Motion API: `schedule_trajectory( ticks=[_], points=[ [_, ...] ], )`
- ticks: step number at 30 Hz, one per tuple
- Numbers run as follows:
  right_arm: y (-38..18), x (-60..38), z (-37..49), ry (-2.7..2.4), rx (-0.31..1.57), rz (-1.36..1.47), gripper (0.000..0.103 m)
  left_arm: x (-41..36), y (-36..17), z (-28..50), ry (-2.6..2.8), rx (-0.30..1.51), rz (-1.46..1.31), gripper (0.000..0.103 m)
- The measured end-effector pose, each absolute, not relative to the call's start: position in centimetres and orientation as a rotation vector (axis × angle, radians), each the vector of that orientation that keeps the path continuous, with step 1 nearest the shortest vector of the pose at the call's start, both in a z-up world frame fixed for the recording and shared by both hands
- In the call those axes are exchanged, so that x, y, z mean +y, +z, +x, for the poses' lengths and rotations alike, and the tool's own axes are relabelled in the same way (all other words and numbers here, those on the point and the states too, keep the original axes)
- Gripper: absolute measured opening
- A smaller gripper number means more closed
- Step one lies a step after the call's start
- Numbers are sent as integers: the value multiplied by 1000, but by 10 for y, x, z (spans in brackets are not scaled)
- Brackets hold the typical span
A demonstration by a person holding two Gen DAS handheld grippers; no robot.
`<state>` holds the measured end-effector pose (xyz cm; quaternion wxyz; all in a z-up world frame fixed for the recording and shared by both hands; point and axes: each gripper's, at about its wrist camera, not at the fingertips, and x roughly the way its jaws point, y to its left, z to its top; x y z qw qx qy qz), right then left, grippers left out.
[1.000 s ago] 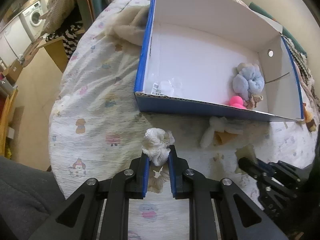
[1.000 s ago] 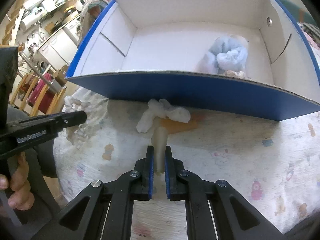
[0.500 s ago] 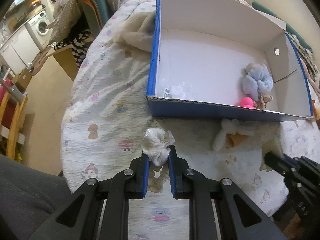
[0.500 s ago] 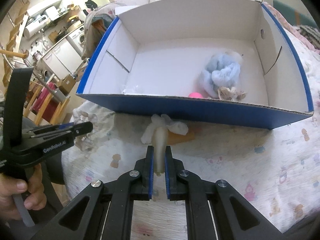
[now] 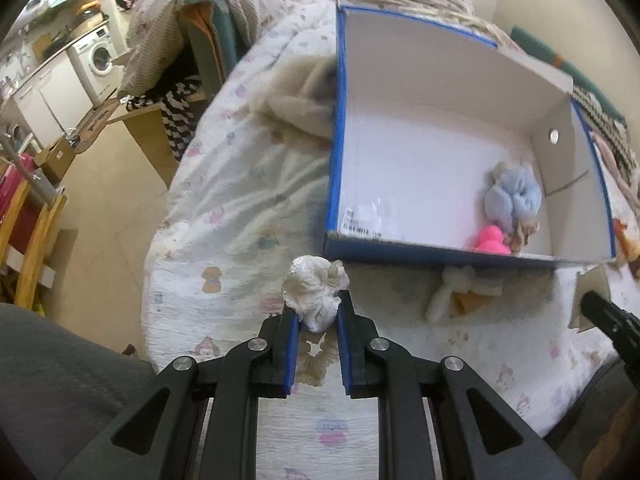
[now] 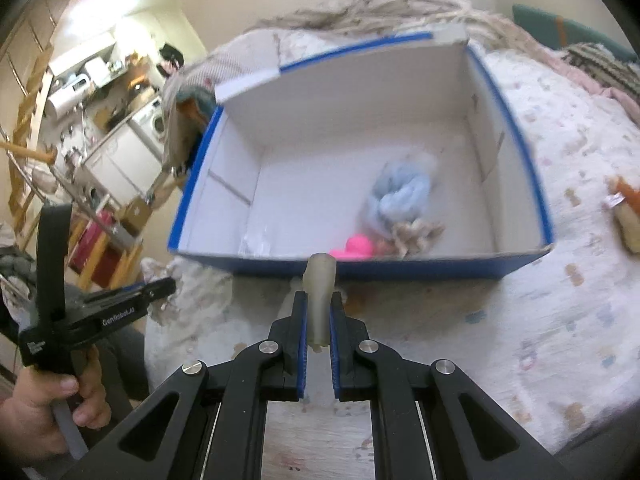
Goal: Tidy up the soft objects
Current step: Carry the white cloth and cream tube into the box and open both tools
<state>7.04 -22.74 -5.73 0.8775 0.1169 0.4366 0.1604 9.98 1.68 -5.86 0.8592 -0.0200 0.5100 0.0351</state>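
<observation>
left wrist: left gripper [image 5: 316, 312] clamps white toy [image 5: 314, 292], short of box [image 5: 440, 258] near wall | right wrist: right gripper [image 6: 318, 312] clamps beige toy [image 6: 319, 280] before box (risk: clipping wall, toy dropping outside)

Clamped between blue pads of the left gripper [image 5: 317, 312]: a crumpled white plush toy [image 5: 314, 291], lumpy and cream-white, held just short of the near left corner of the blue-and-white box [image 5: 340, 184]. Pinched upright in the right gripper [image 6: 318, 312]: a pale beige soft piece [image 6: 319, 284], slim and rounded at the top, poised before the box's near wall. Bunched inside the box, toward its right end: a light-blue fluffy bundle [image 5: 512, 196], a bright pink soft item [image 5: 492, 240] and a tan tufted piece [image 5: 526, 232] touching it. Sprawled outside, against the box's near wall: a white-and-orange soft toy [image 5: 460, 292].
</observation>
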Motion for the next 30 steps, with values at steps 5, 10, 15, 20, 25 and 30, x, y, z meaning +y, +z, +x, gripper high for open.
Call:
schedule_trajectory(
  ticks=[5,10,15,20,25,30],
  points=[
    [-35,-245,71,321,857,253,11,15,-41,100,74,1022,-51,15],
    [-17,-260,78,304,822,288,11,14,-28,108,71,995,-51,15],
    [4,-267,90,297,778,274,11,8,-11,122,58,966,-41,15],
    [11,-267,110,295,761,259,11,0,7,145,44,924,-41,15],
    [5,-264,134,292,782,251,11,-12,13,169,26,917,-34,15],
    [-15,-264,159,283,800,241,11,-31,3,195,1,934,-3,15]
  ],
)
